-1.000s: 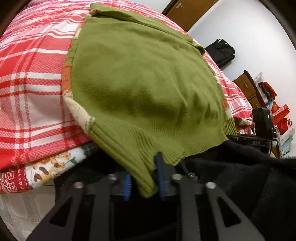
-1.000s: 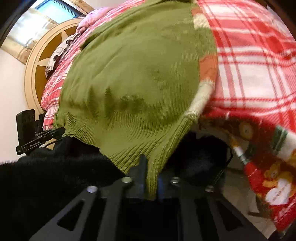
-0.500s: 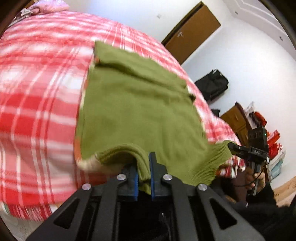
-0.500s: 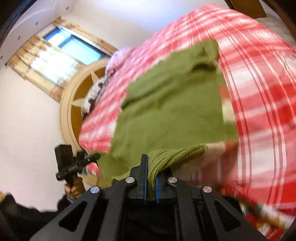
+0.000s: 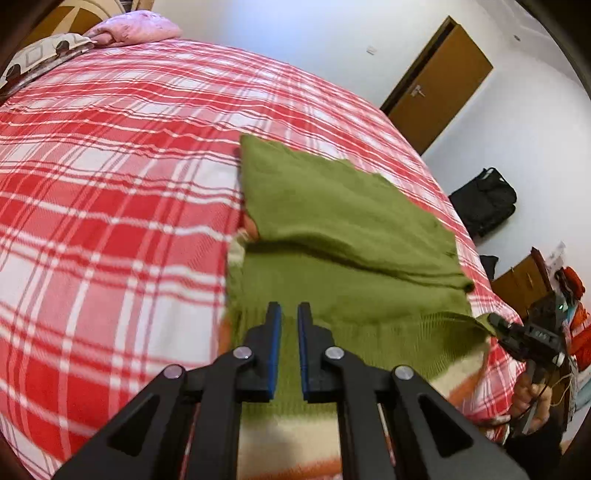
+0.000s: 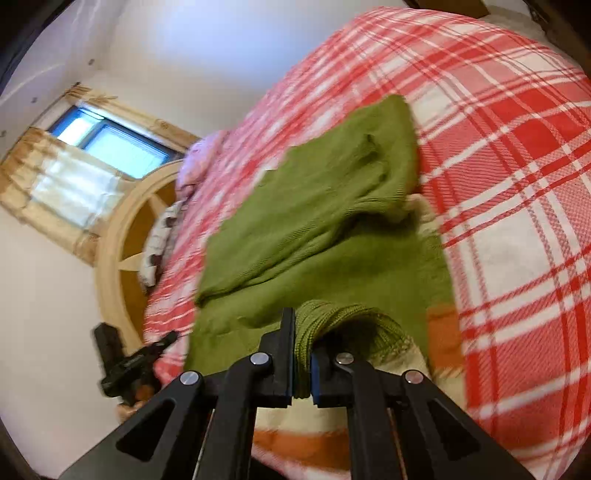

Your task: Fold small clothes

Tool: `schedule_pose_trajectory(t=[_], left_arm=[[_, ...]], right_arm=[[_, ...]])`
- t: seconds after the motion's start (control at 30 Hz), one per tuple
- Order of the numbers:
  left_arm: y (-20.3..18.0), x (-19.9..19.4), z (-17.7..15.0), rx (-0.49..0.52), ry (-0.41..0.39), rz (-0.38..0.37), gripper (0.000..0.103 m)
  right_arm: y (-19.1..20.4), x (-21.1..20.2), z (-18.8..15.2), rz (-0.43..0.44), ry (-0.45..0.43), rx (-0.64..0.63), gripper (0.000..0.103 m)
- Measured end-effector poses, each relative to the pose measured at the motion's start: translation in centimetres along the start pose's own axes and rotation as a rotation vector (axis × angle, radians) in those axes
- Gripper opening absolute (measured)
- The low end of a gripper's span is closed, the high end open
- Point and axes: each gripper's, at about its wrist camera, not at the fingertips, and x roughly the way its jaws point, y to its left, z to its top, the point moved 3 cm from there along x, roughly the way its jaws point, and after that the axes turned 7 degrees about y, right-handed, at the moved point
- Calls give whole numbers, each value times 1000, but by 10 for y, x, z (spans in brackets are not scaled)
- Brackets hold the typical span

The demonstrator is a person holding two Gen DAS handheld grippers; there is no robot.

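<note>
Wide bare stretches of the red plaid bed (image 5: 110, 206) lie open to the left of the green sweater (image 5: 332, 221) and beyond its far edge, up toward the pillows (image 5: 136, 31) at the headboard (image 6: 118, 236). The left hand-held gripper (image 5: 289, 314) hangs over the sweater's near hem with a narrow empty gap between its fingers. The right hand-held gripper (image 6: 303, 328) has its gap filled by a bunched ribbed hem. To its right the bed is bare. Past the bed's far side stand a black bag (image 5: 484, 201) and a door (image 5: 436, 85).
</note>
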Motion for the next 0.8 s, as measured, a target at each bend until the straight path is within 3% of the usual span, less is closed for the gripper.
schedule_pose_trajectory(t=[0.17,0.23,0.27,0.3,0.33,0.4,0.5,0.57,0.7,0.8], left_arm=[[1,-14,7,87,-73,93,15],[-1,-19,3,139,-89,85,29],[-3,-21,0,161,-100,84,47],[-6,-23,-3,192,-115,87,65],[-9,-24,-7,219,-130,96,71],[-16,-22,-13,263,-148,119,84],[-22,-11,-22,298,-133,122,84],[-23,-2,-23,292,-109,124,84],[-22,8,-27,250,-90,82,84],[-25,12,-30,238,-83,67,84]], right_arm=[[-15,2,7,74,51,124,7],[-12,-6,10,141,29,106,8],[-8,-12,8,170,19,93,12],[-4,-19,7,195,1,82,23],[-2,-25,5,205,-22,71,32],[2,-46,1,200,-114,48,75],[8,-75,-4,195,-232,4,78],[19,-81,-5,85,-255,-84,78],[57,-44,-12,-297,-172,-400,78],[52,-14,-18,-449,-126,-520,78]])
